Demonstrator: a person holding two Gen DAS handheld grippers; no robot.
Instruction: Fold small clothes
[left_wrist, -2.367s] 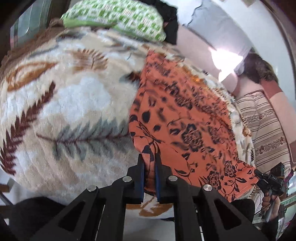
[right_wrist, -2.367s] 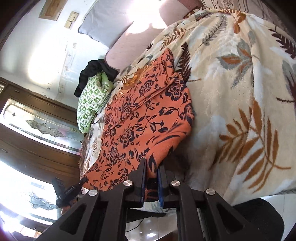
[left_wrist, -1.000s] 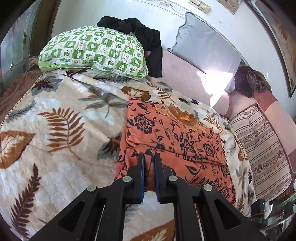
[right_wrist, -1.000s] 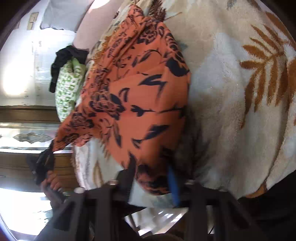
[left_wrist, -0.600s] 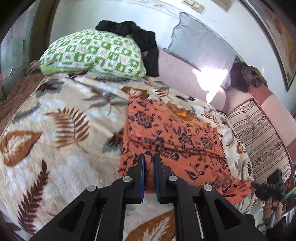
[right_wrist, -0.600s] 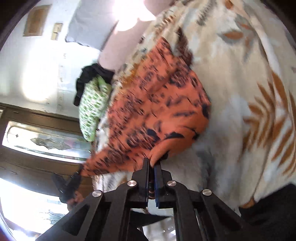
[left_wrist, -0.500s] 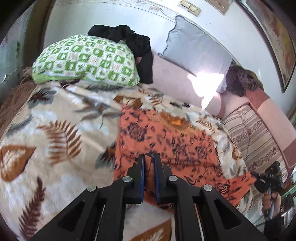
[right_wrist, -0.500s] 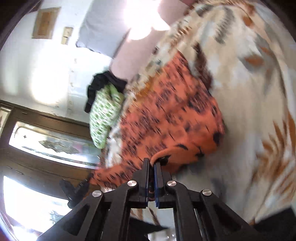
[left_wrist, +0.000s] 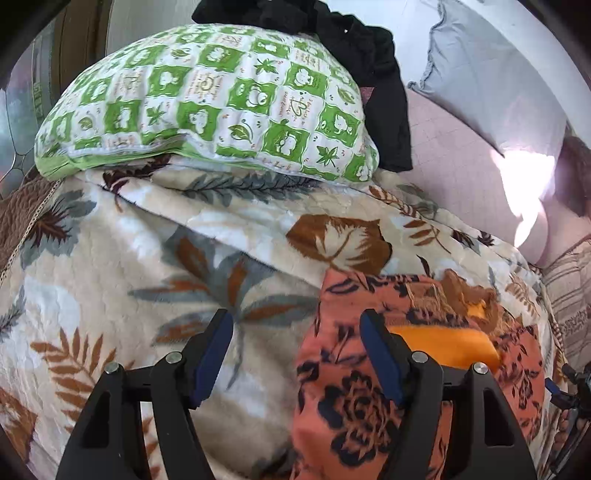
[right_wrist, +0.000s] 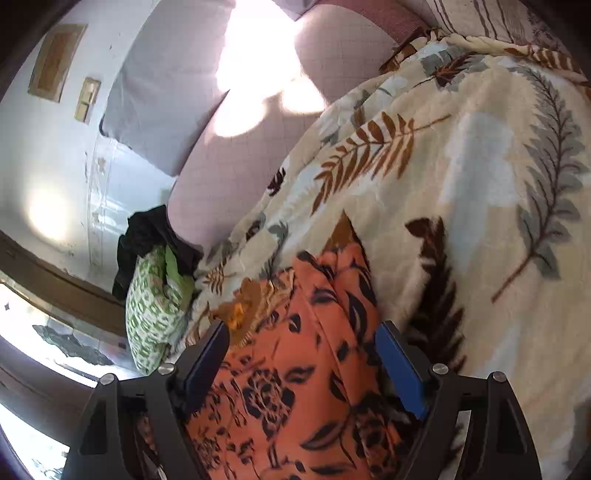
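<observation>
An orange garment with a dark floral print (left_wrist: 354, 398) lies folded over on the leaf-patterned blanket (left_wrist: 147, 266). My left gripper (left_wrist: 295, 350) is open, its jaws wide apart over the garment's left edge. In the right wrist view the garment (right_wrist: 295, 369) lies between and under the jaws of my right gripper (right_wrist: 301, 354), which is open over its right edge. A plain orange inner layer (left_wrist: 443, 343) shows near the collar.
A green and white checked pillow (left_wrist: 207, 99) with a black cloth (left_wrist: 369, 55) on it lies at the head of the bed. A grey pillow (left_wrist: 491, 74) leans on the wall. A striped cushion (left_wrist: 576, 310) is at the right.
Both grippers carried the garment's near edge forward over itself toward the collar, then opened and let go. The garment now lies folded and shorter.
</observation>
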